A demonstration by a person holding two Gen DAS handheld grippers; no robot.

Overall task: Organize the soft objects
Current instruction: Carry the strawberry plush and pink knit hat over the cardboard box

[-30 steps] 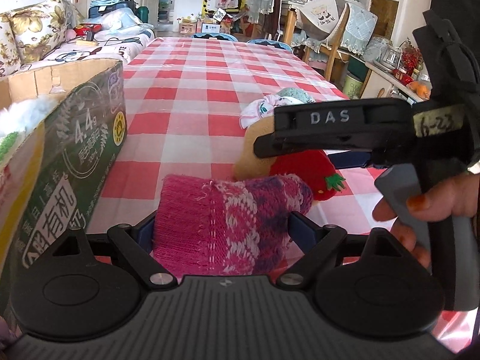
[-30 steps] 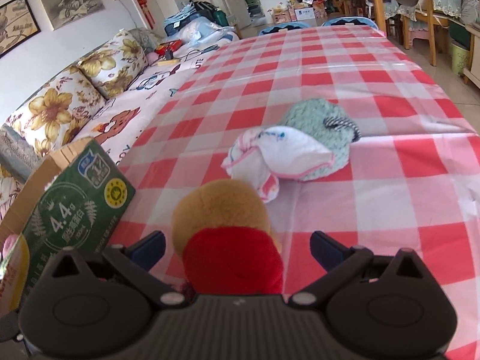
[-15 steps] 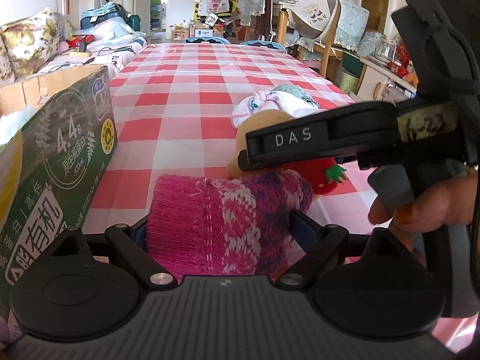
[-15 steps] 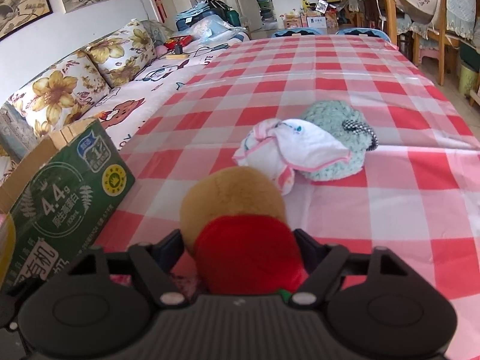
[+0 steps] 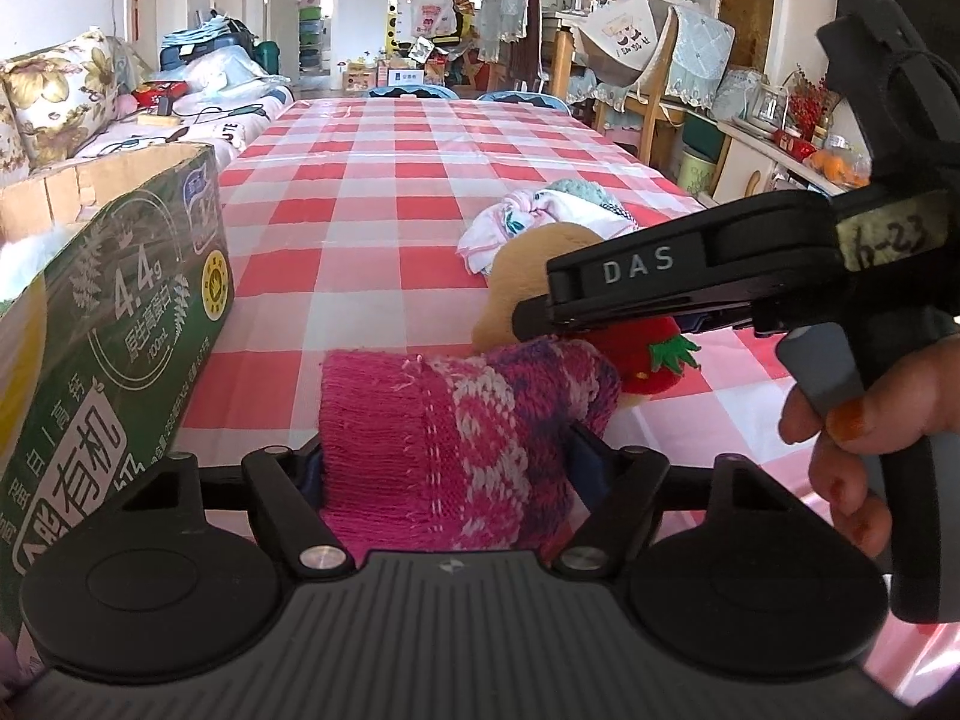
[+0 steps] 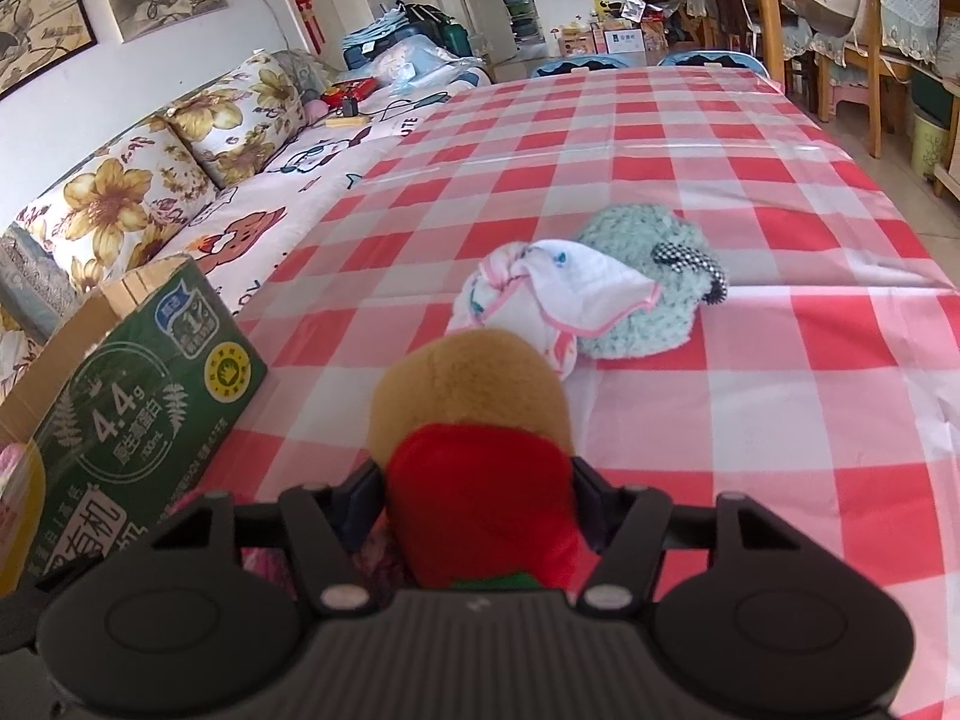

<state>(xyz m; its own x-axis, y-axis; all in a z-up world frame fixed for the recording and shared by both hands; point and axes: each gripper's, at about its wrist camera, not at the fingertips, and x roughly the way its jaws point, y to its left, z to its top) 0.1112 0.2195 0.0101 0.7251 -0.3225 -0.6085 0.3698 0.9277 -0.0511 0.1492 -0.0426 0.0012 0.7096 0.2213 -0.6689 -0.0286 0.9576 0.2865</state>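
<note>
Gripping pink knitted piece [image 5: 456, 438], left gripper [image 5: 447, 468] jaws closed; right gripper [image 6: 477, 504] jaws clamped on plush toy [image 6: 474, 420].

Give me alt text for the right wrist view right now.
The right gripper is shut on a tan and red plush toy above a red-checked tablecloth. Beyond it lie a white and pink cloth and a mint fuzzy item; a green cardboard box stands left.
</note>
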